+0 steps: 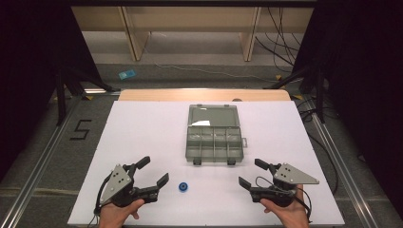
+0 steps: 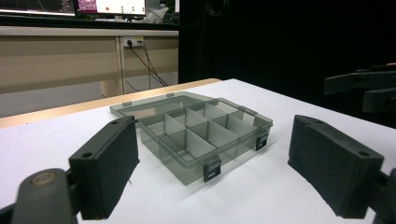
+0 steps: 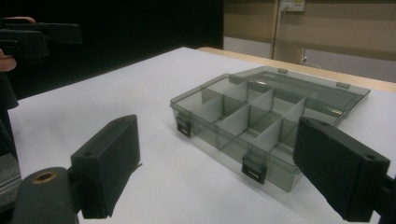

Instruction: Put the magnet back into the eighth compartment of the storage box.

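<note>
A clear grey compartment box (image 1: pixel 213 142) lies open at the table's middle, its lid (image 1: pixel 213 115) flat behind it and its several compartments looking empty. A small blue ring (image 1: pixel 183 186) rests on the white sheet in front of the box, to its left. My left gripper (image 1: pixel 154 170) is open just left of the ring, nothing between its jaws. My right gripper (image 1: pixel 251 172) is open at the front right, also empty. The left gripper view looks between wide jaws at the box (image 2: pixel 196 130). The right gripper view faces the box (image 3: pixel 261 112) from the other side.
The white sheet (image 1: pixel 142 128) covers a wooden table whose far edge (image 1: pixel 204 94) shows behind the box. Dark stands and cables flank the table on both sides. The other hand's gripper (image 2: pixel 364 88) shows at the right in the left gripper view.
</note>
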Tool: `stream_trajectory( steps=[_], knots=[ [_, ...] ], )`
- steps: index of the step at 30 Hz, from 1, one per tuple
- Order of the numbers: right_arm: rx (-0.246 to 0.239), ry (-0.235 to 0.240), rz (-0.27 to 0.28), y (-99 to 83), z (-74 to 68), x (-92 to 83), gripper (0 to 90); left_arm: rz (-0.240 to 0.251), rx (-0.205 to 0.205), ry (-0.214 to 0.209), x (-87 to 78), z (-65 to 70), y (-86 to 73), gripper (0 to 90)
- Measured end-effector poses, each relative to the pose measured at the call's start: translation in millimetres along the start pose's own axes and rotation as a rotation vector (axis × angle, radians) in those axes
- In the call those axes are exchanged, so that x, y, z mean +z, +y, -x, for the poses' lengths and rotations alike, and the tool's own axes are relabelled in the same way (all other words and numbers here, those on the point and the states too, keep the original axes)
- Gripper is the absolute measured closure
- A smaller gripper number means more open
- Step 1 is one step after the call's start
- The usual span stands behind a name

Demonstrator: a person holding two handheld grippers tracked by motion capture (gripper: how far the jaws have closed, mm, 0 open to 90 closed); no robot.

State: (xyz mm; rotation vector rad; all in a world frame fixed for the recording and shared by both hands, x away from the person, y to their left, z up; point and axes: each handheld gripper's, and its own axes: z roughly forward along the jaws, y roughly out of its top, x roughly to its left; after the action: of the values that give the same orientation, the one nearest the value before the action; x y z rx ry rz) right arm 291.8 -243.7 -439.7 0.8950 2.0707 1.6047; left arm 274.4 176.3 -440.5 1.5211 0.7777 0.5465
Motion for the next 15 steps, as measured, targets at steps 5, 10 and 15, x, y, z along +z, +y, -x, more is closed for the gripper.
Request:
stream_trajectory(
  steps=[5, 10, 15],
  knots=[
    [-0.011, 0.007, -0.007, 0.7, -0.1, 1.0, 15.9, -0.001, 0.001, 0.001, -0.2, -0.4, 0.0, 15.5],
    [-0.016, 0.012, -0.014, 1.0, -1.8, 1.8, 15.8, 0.000, 0.000, 0.001, 0.2, 0.1, -0.1, 15.6],
    [-0.026, 0.043, -0.028, 1.7, -3.5, 4.5, 16.1, -0.002, 0.002, 0.004, -0.3, -0.4, 0.1, 15.5]
  ],
)
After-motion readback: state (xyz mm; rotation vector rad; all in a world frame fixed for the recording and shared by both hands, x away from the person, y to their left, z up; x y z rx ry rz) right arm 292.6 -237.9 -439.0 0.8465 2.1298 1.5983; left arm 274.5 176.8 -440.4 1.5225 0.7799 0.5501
